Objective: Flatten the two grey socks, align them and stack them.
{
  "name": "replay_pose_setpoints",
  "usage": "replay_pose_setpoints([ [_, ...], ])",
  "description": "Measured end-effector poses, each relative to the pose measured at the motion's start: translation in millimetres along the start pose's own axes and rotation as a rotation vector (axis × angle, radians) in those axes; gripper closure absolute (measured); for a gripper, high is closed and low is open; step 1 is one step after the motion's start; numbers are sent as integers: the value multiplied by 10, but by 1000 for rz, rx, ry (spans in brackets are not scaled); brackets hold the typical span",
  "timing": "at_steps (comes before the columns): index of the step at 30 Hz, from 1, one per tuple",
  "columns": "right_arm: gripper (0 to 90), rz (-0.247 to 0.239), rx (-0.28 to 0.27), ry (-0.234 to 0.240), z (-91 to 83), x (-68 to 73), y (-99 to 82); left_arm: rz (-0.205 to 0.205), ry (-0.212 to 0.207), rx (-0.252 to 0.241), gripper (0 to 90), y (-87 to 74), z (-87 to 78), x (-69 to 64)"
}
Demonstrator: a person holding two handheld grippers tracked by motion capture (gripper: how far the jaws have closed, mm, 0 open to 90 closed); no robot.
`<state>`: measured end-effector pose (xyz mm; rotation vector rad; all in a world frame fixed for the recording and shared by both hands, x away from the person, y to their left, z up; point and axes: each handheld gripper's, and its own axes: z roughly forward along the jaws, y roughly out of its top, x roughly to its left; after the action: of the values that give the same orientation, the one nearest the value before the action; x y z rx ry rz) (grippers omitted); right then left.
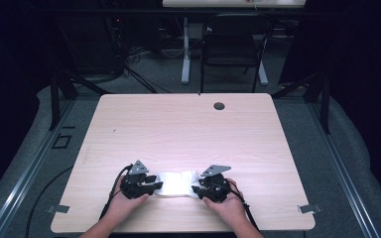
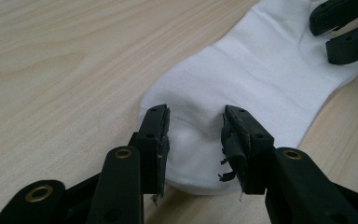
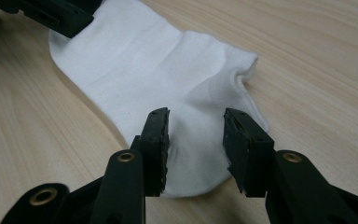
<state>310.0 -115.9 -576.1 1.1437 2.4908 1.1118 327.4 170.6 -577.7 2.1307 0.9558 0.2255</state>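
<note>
At the left of the high view, the left gripper [image 1: 155,188] is held by the person's left hand [image 1: 124,203] near the front edge of the tabletop [image 1: 178,124], with its grey plate on top and its cable trailing back toward the person. Its jaws are pointed toward the middle, where a white sock [image 1: 178,183] is laid flat on the wood. In the left gripper view, the left gripper [image 2: 196,135] is seen with its 2 jaws spread, one on each side of the rounded end of the sock [image 2: 261,79]; the fabric lies between them, and no pinch is seen, with a clear gap kept between the worn pads and the cloth in the middle. The sock is stretched away from that end toward the upper right of this view, where the jaws of the other gripper are seen at its far end. Further right in the high view, the right gripper [image 1: 194,190] is held by the right hand [image 1: 228,203], just beside the other end of the sock, so that the sock lies between the 2 grippers. In the right gripper view, the right gripper [image 3: 196,135] is likewise seen with its jaws spread, set astride the end of the sock [image 3: 158,65], where a folded cuff is seen at the right edge; the fabric there is not squeezed.
</note>
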Motion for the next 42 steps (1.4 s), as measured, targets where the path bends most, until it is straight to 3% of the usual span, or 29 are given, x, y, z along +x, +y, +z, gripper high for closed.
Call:
replay_pose_setpoints([
  [10,607,3,-6,-18,61,-63,68,13,23,-9,608,53,55,55],
  [14,608,49,-29,-22,94,-133,90,-14,22,-37,608,77,102,118],
  [22,607,67,-58,-24,138,-224,117,-10,40,-74,606,96,165,161],
  [27,597,40,-63,-39,146,-221,117,-5,53,-84,595,97,181,155],
  [33,585,41,-67,-37,152,-217,115,0,53,-82,567,99,173,152],
  [39,558,37,-65,-35,147,-206,119,-25,41,-82,537,109,149,160],
  [42,547,17,-63,-43,111,-186,133,-11,46,-71,515,141,118,137],
])
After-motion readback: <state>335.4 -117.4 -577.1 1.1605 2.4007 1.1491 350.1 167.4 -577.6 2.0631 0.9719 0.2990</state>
